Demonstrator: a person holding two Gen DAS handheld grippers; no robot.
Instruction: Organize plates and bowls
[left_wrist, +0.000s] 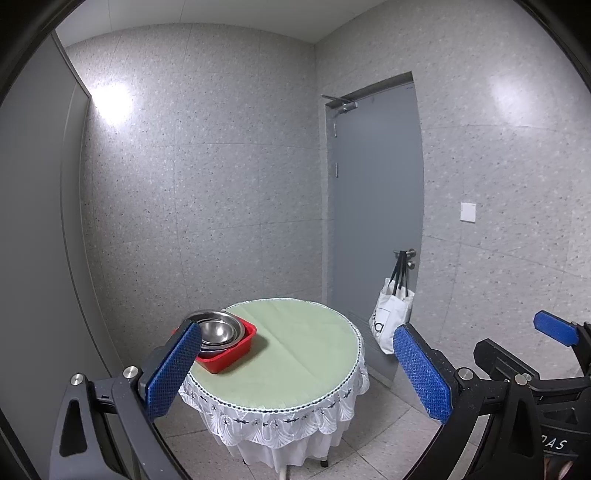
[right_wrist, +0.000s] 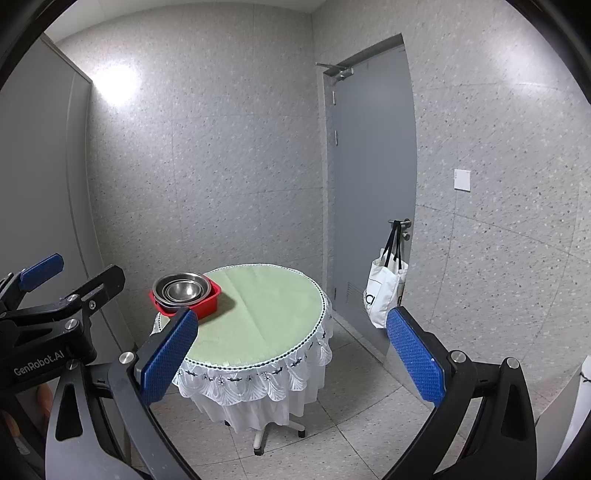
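Note:
Nested steel bowls (left_wrist: 218, 329) sit in a red plastic bin (left_wrist: 232, 351) at the left edge of a round table (left_wrist: 295, 354) with a green cloth and white lace skirt. The bowls (right_wrist: 181, 289), the bin (right_wrist: 207, 303) and the table (right_wrist: 266, 321) also show in the right wrist view. My left gripper (left_wrist: 297, 363) is open and empty, held back from the table. My right gripper (right_wrist: 291, 349) is open and empty, also back from the table. Each gripper shows at the edge of the other's view.
A grey door (left_wrist: 376, 206) stands behind the table on the right. A white tote bag (left_wrist: 391, 317) hangs from its handle. Speckled grey walls close in the room. The floor is tiled. The table stands on a white wheeled base (right_wrist: 273, 432).

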